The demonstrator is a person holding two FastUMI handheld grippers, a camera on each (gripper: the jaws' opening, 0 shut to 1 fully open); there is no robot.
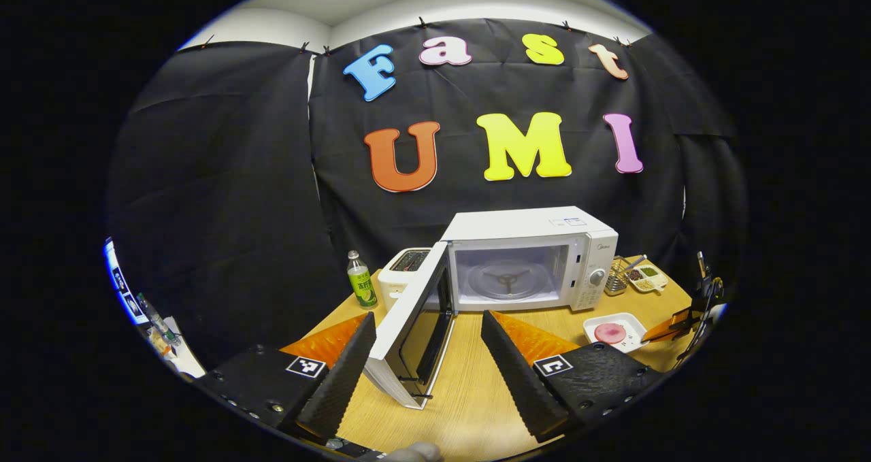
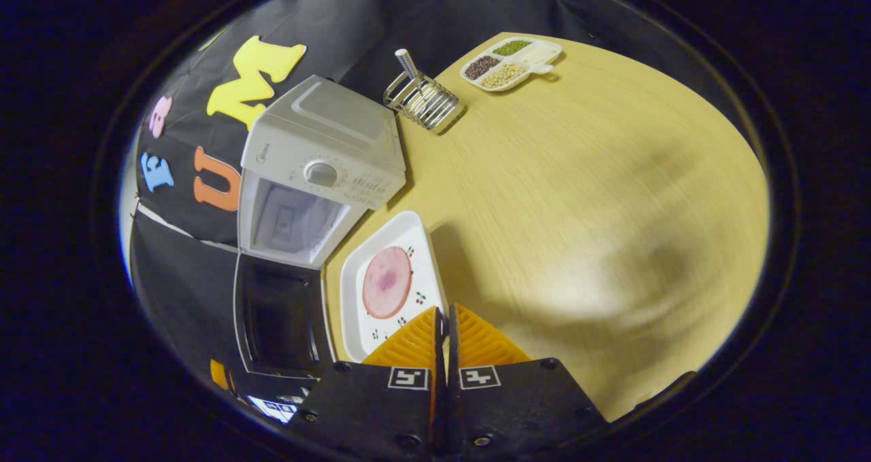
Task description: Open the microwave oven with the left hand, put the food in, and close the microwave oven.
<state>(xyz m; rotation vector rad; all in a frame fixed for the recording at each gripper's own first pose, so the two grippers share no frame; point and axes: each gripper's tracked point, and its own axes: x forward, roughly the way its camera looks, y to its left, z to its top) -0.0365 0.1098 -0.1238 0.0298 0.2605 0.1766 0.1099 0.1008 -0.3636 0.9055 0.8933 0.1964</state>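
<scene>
Microwave oven (image 1: 531, 258) stands at the bench's back edge, its door (image 1: 408, 326) swung wide so the empty cavity can take food; left gripper (image 1: 427, 360) waits with fingers apart around the door's free edge, touching nothing; right gripper (image 2: 446, 329) pinches the rim of the plate (image 2: 354, 292) bearing food (image 2: 386, 282), apparently to carry it in; maker's badge too small to read.

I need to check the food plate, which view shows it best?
The right gripper view: the plate with its pink slice lies close, seen from above. The left gripper view shows it small, at the table's right side.
</scene>
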